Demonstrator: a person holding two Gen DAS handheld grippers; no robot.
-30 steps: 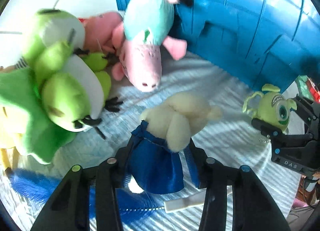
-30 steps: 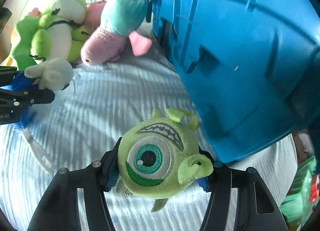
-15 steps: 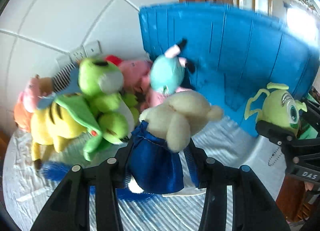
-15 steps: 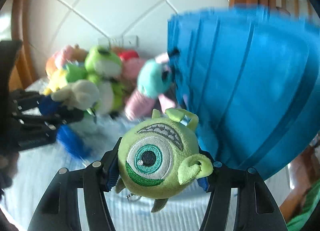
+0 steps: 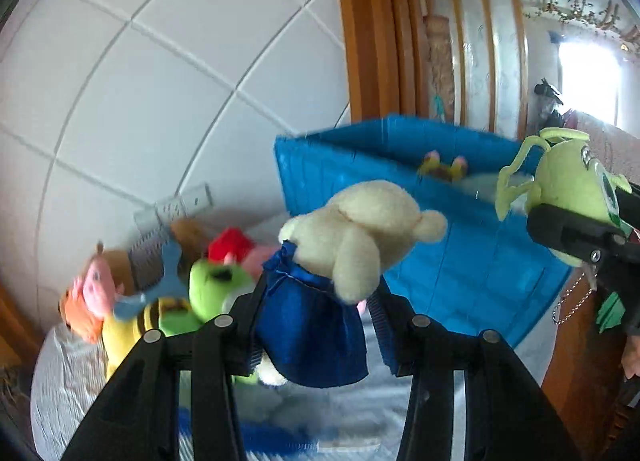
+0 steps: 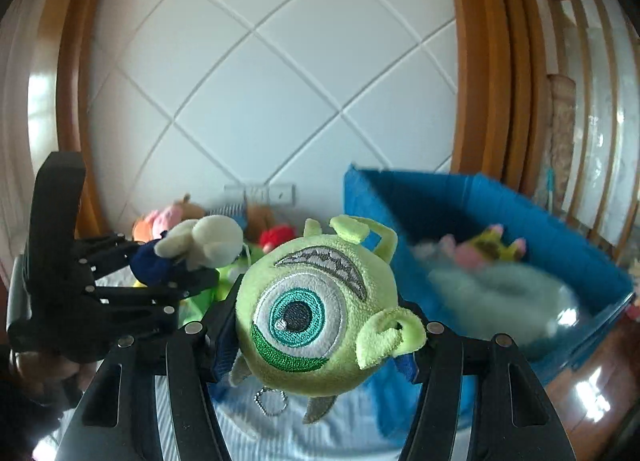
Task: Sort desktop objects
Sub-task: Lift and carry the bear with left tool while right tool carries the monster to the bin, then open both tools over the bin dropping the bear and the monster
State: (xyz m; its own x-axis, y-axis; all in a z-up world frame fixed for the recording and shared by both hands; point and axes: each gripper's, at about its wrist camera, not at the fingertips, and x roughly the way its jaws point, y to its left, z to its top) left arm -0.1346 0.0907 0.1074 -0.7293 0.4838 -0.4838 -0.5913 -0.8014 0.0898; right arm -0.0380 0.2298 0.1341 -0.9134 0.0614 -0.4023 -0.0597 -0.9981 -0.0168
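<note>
Left wrist view: the left gripper (image 5: 316,335) has its jaws clamped on a cream plush in a blue dress (image 5: 352,245), held up in the air above the white striped cloth on the table (image 5: 60,373). Ahead of it stands a blue bin (image 5: 460,261), open at the top, with a few soft toys showing inside. At the right edge of this view the right gripper (image 5: 576,237) holds a green one-eyed plush (image 5: 568,181) just above the near rim of the bin; a ball chain (image 5: 568,301) hangs below it. Toward the table's far left corner, against the tiled wall (image 5: 160,81), lies a pile of plush toys (image 5: 168,293): an orange-haired one, a yellow striped one, a green one, a red and pink one.

Right wrist view: the right gripper (image 6: 316,337) has its jaws closed on the green one-eyed plush (image 6: 316,309), eye toward the camera. The blue bin (image 6: 560,245) sits to the right, holding a pale teal plush (image 6: 500,293) and a pink and yellow toy. The left gripper (image 6: 152,273) is at the left with the cream plush (image 6: 204,241).
</note>
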